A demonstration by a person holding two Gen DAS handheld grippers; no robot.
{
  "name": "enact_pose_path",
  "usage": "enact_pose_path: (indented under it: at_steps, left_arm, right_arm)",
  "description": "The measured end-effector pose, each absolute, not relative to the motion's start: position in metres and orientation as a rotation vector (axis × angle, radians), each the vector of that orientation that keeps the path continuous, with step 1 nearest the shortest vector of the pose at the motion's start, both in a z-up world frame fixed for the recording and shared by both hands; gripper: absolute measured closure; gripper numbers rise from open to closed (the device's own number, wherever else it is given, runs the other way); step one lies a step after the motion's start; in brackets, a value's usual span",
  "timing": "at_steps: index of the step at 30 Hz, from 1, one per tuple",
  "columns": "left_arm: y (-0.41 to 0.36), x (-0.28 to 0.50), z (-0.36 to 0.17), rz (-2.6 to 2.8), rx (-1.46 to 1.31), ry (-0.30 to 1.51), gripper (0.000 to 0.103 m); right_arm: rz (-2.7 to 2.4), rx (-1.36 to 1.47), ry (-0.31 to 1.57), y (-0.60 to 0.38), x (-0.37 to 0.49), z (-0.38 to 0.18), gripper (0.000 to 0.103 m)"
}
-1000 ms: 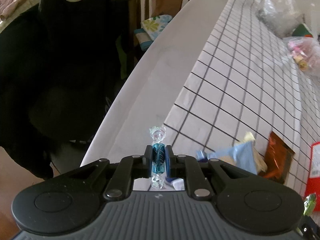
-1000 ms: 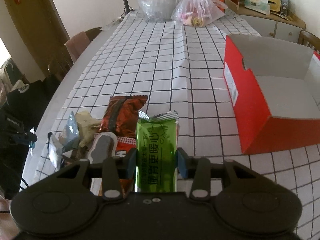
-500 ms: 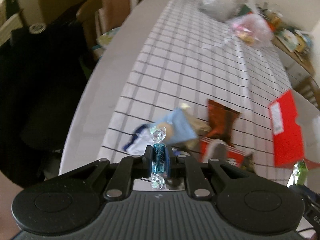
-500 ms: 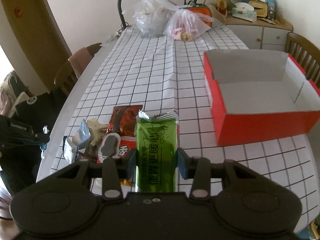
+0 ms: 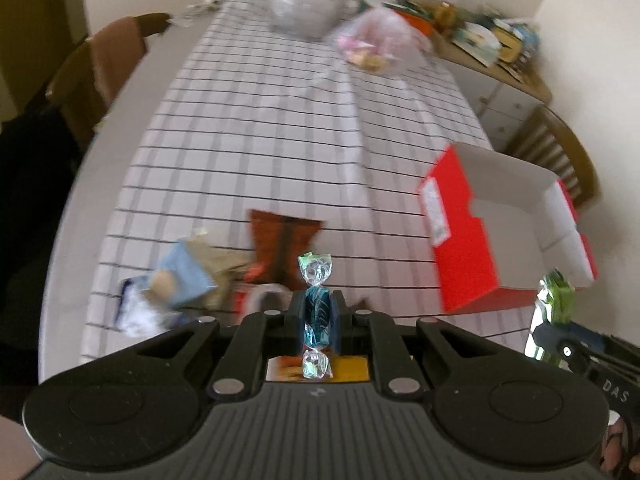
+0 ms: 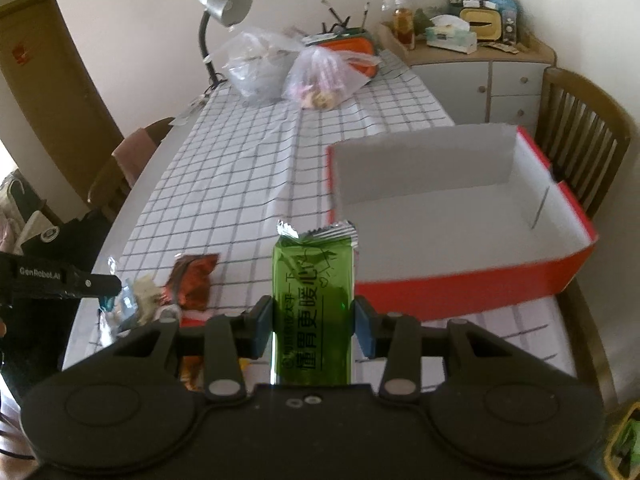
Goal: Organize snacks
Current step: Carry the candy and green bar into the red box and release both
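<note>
My left gripper is shut on a blue twist-wrapped candy, held upright above the near end of the table. My right gripper is shut on a green snack packet, also upright. The green packet and the right gripper show at the right edge of the left wrist view. An open red box with an empty white inside stands to the right. A heap of loose snacks lies at the near left: a brown packet and a light blue packet.
Two clear plastic bags and a desk lamp stand at the table's far end. Wooden chairs stand left and right. A cluttered sideboard is behind. The checked tablecloth covers the middle of the table.
Both grippers have risen and drawn back from the table, each keeping its snack. The left view has swung right, bringing the red box into sight.
</note>
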State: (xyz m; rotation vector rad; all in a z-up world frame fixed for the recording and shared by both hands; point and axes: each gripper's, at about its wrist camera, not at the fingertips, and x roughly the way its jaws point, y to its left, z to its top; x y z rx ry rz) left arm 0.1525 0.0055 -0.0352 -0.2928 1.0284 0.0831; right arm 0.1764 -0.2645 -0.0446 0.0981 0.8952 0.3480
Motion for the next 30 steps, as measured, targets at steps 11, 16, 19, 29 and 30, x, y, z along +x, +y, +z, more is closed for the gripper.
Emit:
enact_pose_path:
  at_steps: [11, 16, 19, 29, 30]
  left_arm:
    - [-0.107, 0.214, -0.030, -0.006, -0.248, 1.049, 0.091]
    - [-0.149, 0.242, -0.032, -0.014, -0.232, 1.075, 0.091]
    - [-0.166, 0.257, -0.032, -0.014, -0.231, 1.083, 0.091]
    - [-0.210, 0.312, -0.046, -0.026, -0.195, 1.114, 0.091]
    - [-0.213, 0.316, -0.050, -0.019, -0.191, 1.120, 0.091]
  right_arm:
    - [0.346, 0.077, 0.916, -0.337, 0.241, -0.049, 0.062]
    - [0.344, 0.072, 0.929, -0.360, 0.273, -0.054, 0.062]
    - [0.343, 0.061, 0.938, -0.370, 0.290, -0.059, 0.062]
    - [0.341, 0.015, 0.979, -0.382, 0.343, -0.083, 0.062]
    - [0.344, 0.016, 0.983, -0.383, 0.348, -0.086, 0.062]
